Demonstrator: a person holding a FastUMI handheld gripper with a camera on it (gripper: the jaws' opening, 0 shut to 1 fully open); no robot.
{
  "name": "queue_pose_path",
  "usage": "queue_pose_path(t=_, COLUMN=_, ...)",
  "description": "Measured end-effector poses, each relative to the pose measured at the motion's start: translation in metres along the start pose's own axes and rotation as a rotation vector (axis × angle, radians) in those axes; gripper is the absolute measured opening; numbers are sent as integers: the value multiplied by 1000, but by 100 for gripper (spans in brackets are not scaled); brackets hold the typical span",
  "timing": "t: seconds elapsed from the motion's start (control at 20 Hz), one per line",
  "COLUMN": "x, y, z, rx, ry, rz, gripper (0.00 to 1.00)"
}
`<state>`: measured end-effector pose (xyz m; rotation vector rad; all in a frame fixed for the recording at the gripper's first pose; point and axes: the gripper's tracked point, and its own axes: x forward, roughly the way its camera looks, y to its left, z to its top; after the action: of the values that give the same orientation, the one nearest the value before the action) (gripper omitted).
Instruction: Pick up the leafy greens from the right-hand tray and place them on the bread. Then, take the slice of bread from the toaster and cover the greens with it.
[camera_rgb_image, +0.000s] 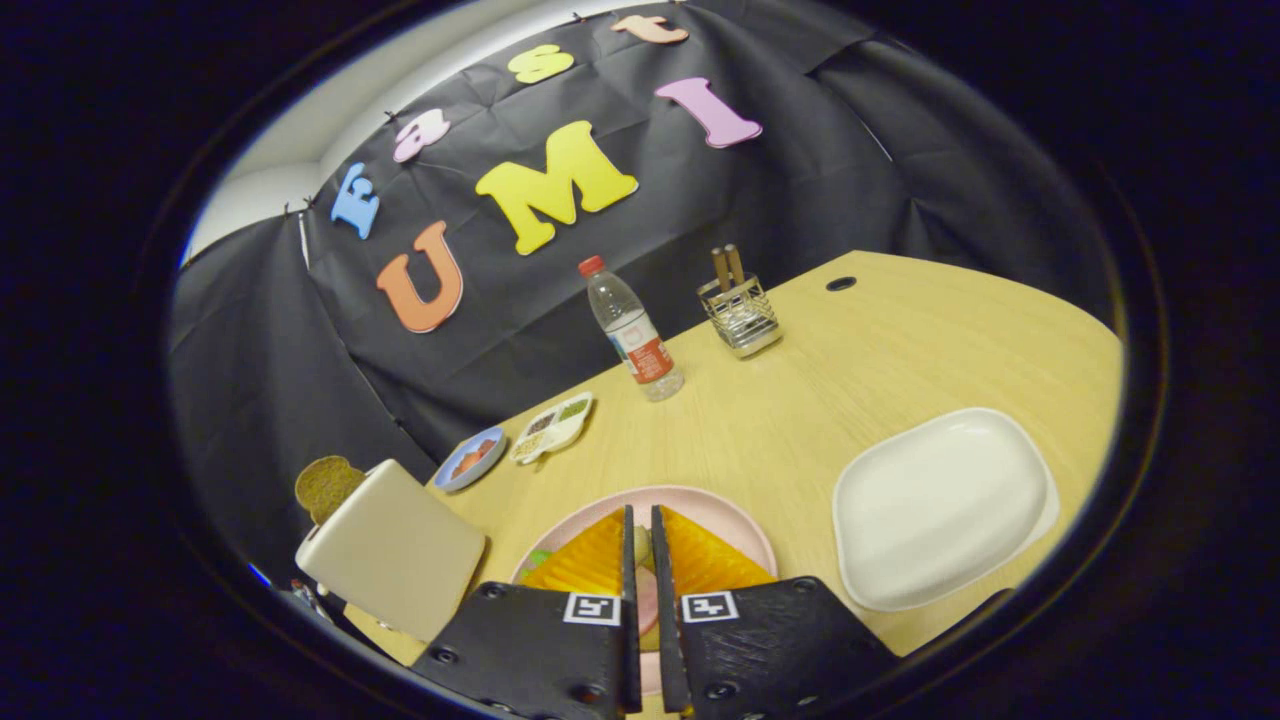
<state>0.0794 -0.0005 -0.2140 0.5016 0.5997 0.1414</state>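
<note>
Leftmost, a cream boxy toaster (395, 560) is standing on the pale wooden desk (850, 380), with a brown slice of bread (325, 487) sticking up from its slot. Beyond it a small blue dish (470, 458) and a white divided dish (553, 427) are lying side by side. Centrally, the claw (645, 545) is hovering over a round pink plate (745, 530), its fingers nearly pressed together with a thin gap; a bit of green (537, 558) is showing on the plate beside the left finger, though whether the fingers are pinching anything cannot be told. Farther back a clear plastic bottle with a red cap (632, 330) is standing upright, then a wire metal holder (741, 315). Rightmost, a white square tray (940, 505) is sitting beside the plate.
</note>
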Motion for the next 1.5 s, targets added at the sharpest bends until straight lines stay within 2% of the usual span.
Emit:
queue_pose_path(t=0.1, x=-2, y=-7, z=-1, rx=-39, ry=-1, rz=-27, gripper=24)
queue_pose_path(t=0.25, x=-12, y=-10, z=13, rx=-102, ry=-54, rz=-74, gripper=62)
queue_pose_path(t=0.35, x=-23, y=-7, z=26, rx=-138, ry=-110, rz=-112, gripper=77)
queue_pose_path(t=0.45, x=-37, y=2, z=43, rx=-191, ry=-175, rz=-151, gripper=80)
queue_pose_path(t=0.55, x=-51, y=13, z=58, rx=-249, ry=-231, rz=-185, gripper=95)
queue_pose_path(t=0.8, x=-83, y=77, z=81, rx=-320, ry=-336, rz=-193, gripper=96)
queue_pose_path(t=1.05, x=-91, y=181, z=72, rx=-352, ry=-395, rz=-85, gripper=95)
queue_pose_path(t=1.3, x=-65, y=272, z=29, rx=-402, ry=-325, rz=24, gripper=96)
queue_pose_path(t=1.5, x=-35, y=301, z=-1, rx=-403, ry=-264, rz=1, gripper=95)
